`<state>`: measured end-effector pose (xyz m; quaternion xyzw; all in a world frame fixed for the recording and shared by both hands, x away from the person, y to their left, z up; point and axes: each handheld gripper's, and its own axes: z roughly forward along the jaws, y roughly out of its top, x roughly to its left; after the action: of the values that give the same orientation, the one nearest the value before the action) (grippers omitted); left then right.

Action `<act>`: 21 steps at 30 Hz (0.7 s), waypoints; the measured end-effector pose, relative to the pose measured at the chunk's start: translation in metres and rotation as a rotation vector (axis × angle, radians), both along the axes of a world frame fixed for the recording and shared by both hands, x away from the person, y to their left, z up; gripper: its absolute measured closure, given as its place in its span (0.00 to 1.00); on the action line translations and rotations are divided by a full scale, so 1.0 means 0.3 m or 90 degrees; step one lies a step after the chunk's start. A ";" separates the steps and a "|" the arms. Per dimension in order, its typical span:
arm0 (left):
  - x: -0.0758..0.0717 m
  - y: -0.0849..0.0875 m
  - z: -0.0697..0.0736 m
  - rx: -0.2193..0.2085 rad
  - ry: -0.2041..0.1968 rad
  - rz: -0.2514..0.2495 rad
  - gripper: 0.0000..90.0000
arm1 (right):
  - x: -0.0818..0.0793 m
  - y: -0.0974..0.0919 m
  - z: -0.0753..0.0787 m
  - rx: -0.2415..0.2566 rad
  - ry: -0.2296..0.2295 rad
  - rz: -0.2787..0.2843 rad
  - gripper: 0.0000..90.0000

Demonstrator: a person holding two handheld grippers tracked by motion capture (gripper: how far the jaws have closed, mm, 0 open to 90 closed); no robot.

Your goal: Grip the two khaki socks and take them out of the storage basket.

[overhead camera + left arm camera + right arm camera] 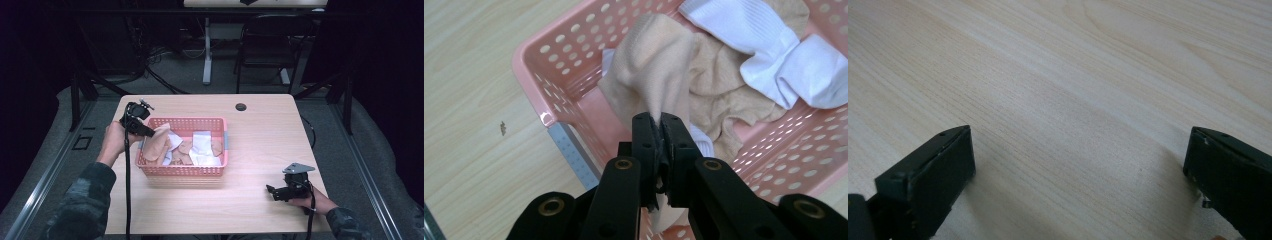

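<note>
Left gripper at the left rim of a pink perforated basket, held in the left hand. Jaws pinched tight on a beige sock; fabric squeezed between the 2 black jaws in the left gripper view, a strip of it hanging below them. Sock partly lifted, its free end draped down into the basket's left part, above the other laundry. In the high view, same sock leaning against the basket's left wall.

Basket on a light wooden table, left of centre. Contents: more beige socks bunched under the gripped one, white socks toward the far side in the left gripper view. Exact count of socks not discernible.

Right gripper near the table's front right corner, well apart from the basket, held in the right hand. Jaws wide apart, nothing between them; bare wood grain between the 2 jaws in the right gripper view. Grey three-cornered plate on top of this gripper.

Black cable trailing from the left gripper toward the table's near edge.
</note>
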<state>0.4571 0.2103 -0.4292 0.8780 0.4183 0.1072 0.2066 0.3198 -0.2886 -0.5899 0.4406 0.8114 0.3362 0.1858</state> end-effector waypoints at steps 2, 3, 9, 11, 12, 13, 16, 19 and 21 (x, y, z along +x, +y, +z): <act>-0.001 0.001 0.016 0.001 -0.003 -0.002 0.95 | 0.000 0.000 0.000 0.000 -0.001 0.000 0.00; -0.001 0.001 0.016 0.001 -0.003 -0.002 0.95 | 0.000 0.000 0.000 0.001 -0.001 0.001 0.00; -0.002 0.014 0.054 -0.007 0.000 -0.003 0.95 | 0.000 0.000 0.000 0.003 0.002 0.000 0.00; -0.004 0.014 0.063 -0.006 0.000 -0.005 0.95 | 0.000 0.000 0.000 0.001 0.002 0.000 0.00; -0.005 0.015 0.068 -0.004 0.000 -0.005 0.95 | 0.000 0.000 0.000 0.000 0.002 0.000 0.00; -0.005 0.016 0.072 -0.005 -0.001 -0.006 0.95 | 0.000 0.000 0.000 0.001 0.002 -0.001 0.00; -0.011 0.021 0.094 -0.014 -0.009 -0.005 0.95 | 0.000 0.000 0.000 0.000 0.001 0.000 0.00; -0.018 0.027 0.111 -0.017 -0.015 -0.005 0.95 | 0.000 0.000 0.000 0.001 0.001 -0.001 0.00; -0.020 0.029 0.115 -0.019 -0.016 -0.005 0.95 | 0.000 0.000 0.000 0.000 0.001 0.000 0.00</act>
<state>0.4512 0.2189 -0.3947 0.8749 0.4139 0.1116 0.2253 0.3197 -0.2886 -0.5899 0.4413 0.8113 0.3358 0.1850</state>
